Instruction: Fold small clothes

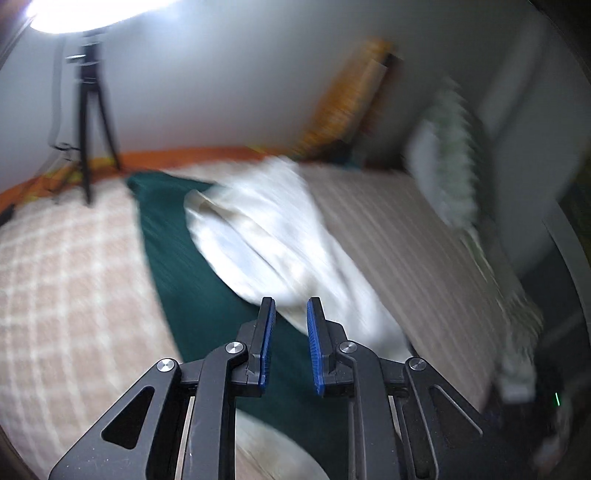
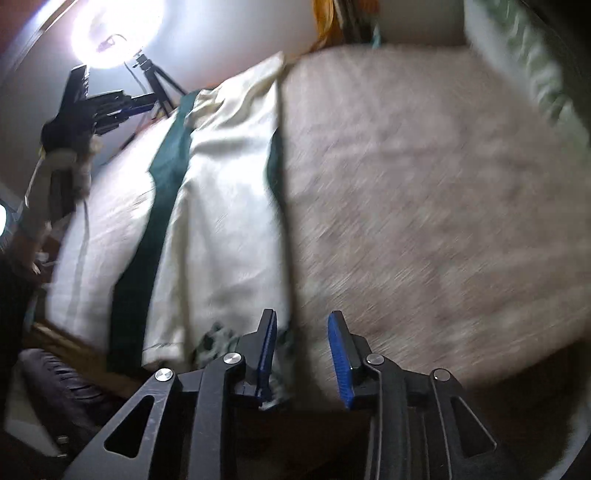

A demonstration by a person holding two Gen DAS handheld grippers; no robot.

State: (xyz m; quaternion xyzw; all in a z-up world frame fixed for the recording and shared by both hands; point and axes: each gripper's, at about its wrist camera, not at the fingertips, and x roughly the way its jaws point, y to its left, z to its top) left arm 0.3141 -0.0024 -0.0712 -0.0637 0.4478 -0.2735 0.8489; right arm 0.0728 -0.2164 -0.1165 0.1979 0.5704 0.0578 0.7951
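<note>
A cream-white small garment [image 1: 266,236] lies crumpled on a dark green cloth [image 1: 177,258] spread over the bed. My left gripper [image 1: 290,310] is open and empty, just above the garment's near edge. In the right wrist view the same garment [image 2: 221,206] lies lengthwise on the green cloth [image 2: 147,236]. My right gripper [image 2: 303,325] is open and empty, held near the garment's lower right corner. The left gripper [image 2: 110,107] also shows at the far left of the right wrist view. Both views are blurred by motion.
The bed has a pinkish checked blanket [image 1: 66,280]. A tripod [image 1: 88,122] with a bright lamp [image 1: 92,11] stands at the back. A green-and-white pillow [image 1: 450,158] and orange cloth [image 1: 351,99] lie near the wall. The bed's near edge [image 2: 74,343] shows at lower left.
</note>
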